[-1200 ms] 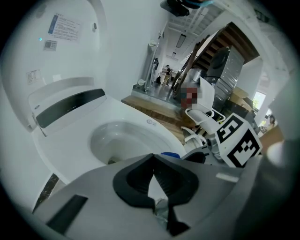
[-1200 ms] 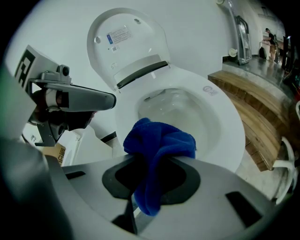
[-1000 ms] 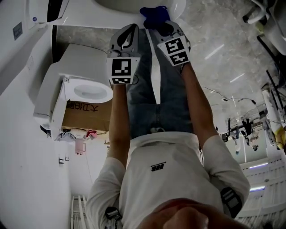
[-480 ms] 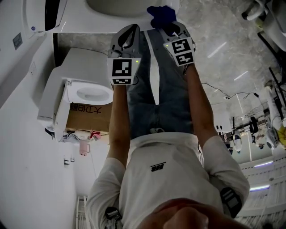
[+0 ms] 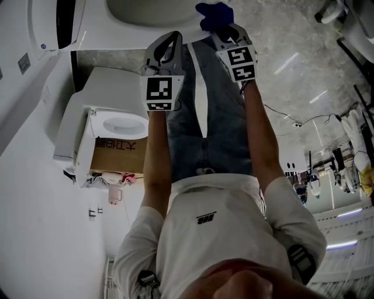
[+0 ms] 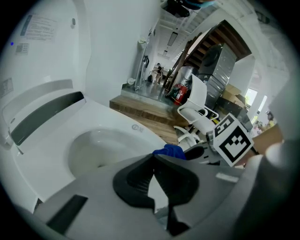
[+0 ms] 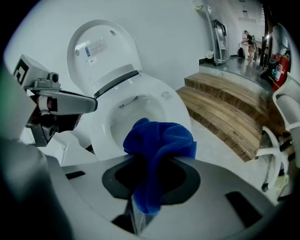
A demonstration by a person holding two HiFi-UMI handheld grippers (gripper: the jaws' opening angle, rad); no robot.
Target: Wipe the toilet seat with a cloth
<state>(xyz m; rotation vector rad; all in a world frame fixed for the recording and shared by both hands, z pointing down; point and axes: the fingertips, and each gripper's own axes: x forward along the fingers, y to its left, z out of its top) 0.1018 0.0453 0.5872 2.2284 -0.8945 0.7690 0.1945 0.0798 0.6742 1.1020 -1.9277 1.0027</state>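
Observation:
A white toilet (image 5: 153,10) with its lid (image 7: 100,49) raised stands in front of me; its seat rim (image 7: 161,101) and bowl (image 6: 96,149) are in both gripper views. My right gripper (image 7: 154,160) is shut on a crumpled blue cloth (image 7: 158,140), held just short of the front rim. In the head view the blue cloth (image 5: 214,13) shows at the bowl's edge, ahead of the right gripper (image 5: 227,34). My left gripper (image 6: 152,160) is shut with nothing in it and hovers beside the right one, over the rim. In the head view the left gripper (image 5: 165,51) is alongside.
A second white toilet (image 5: 111,120) sits on a cardboard box (image 5: 115,155) to my left. Wooden steps (image 7: 224,107) run along the right of the toilet, with a white chair base (image 7: 275,154) nearby. Cables and equipment (image 5: 327,157) lie on the stone floor at right.
My right gripper with the blue cloth has shifted slightly right and further along the toilet rim. The left gripper has hardly moved.

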